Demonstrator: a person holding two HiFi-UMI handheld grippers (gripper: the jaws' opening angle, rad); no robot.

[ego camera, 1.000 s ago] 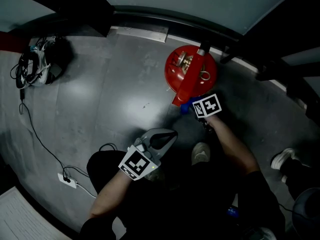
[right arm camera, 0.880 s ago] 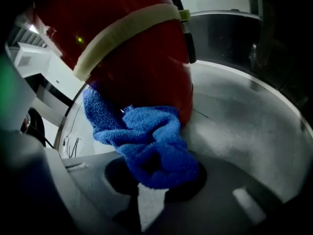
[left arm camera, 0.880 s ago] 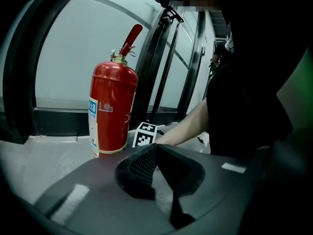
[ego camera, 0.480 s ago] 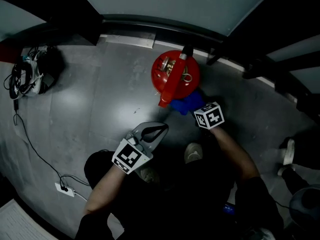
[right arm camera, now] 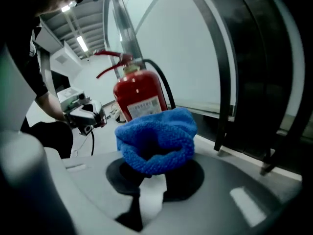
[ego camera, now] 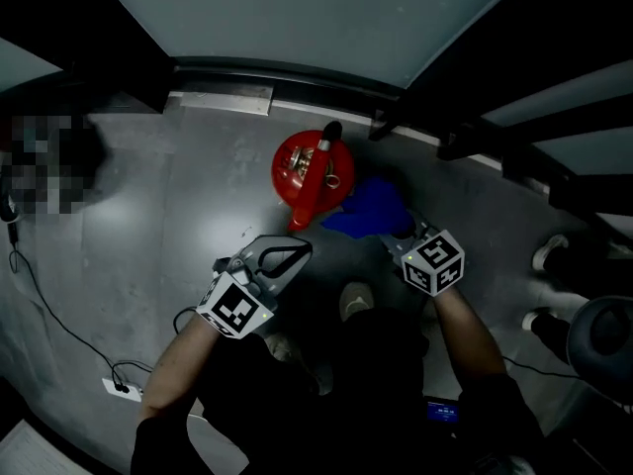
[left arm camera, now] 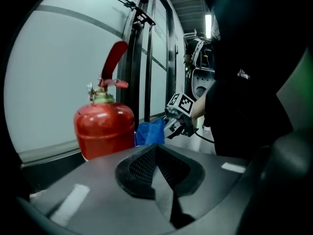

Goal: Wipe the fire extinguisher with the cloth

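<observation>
The fire extinguisher stands upright on the grey floor, close to the foot of the pale wall panel. Its long axis runs straight up and down. From the head view you look down on its top, with the valve and ring in the middle. In the left gripper view the red lever rises from the top and leans over to the right of the picture. In the right gripper view a black hose curves down its right side and the white label faces the camera.

The right gripper is clenched on a blue cloth, which bunches up out of its jaws in a thick fold. The cloth sits low beside the red tank, on the side nearer the person. I can't tell whether it actually touches the metal.

The left gripper hangs apart from the extinguisher, on the near side, aimed roughly toward it. Its jaws are pressed together with nothing between them.

A pale shoe shows between the two arms. A thin cable trails across the floor at the left.
</observation>
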